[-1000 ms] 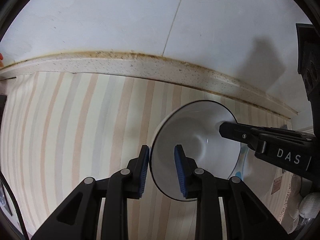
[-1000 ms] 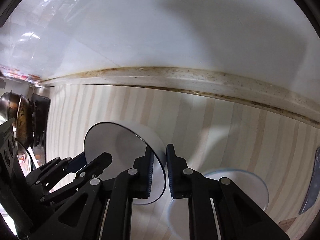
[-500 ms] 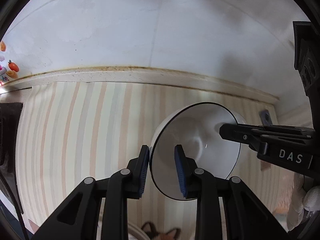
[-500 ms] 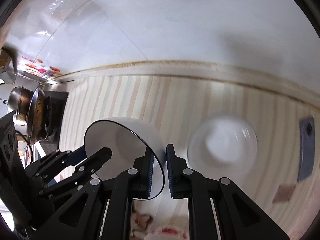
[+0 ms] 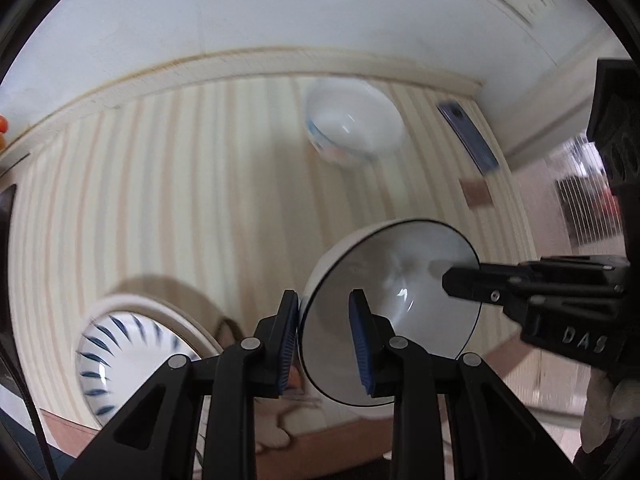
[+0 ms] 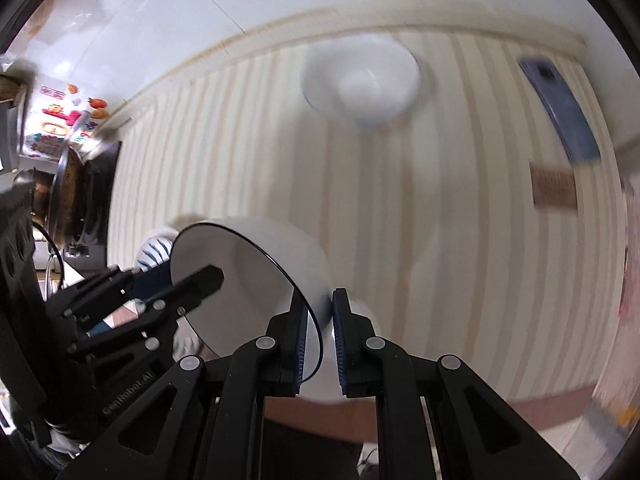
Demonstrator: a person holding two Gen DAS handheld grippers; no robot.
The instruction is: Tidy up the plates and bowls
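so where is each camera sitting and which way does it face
Left wrist: sits on the left tool, looking along its fingers down at the striped counter; the right tool enters from the right.
Right wrist: sits on the right tool, facing the same counter; the left tool shows at left.
Shared: the black-rimmed bowl both tools grip by opposite rims, the far white bowl, the blue-patterned dish.

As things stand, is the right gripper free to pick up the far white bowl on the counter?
Probably not. The right gripper is shut on the rim of the held bowl, which the left gripper also grips. The path to the far bowl looks clear, but the held bowl must go first.
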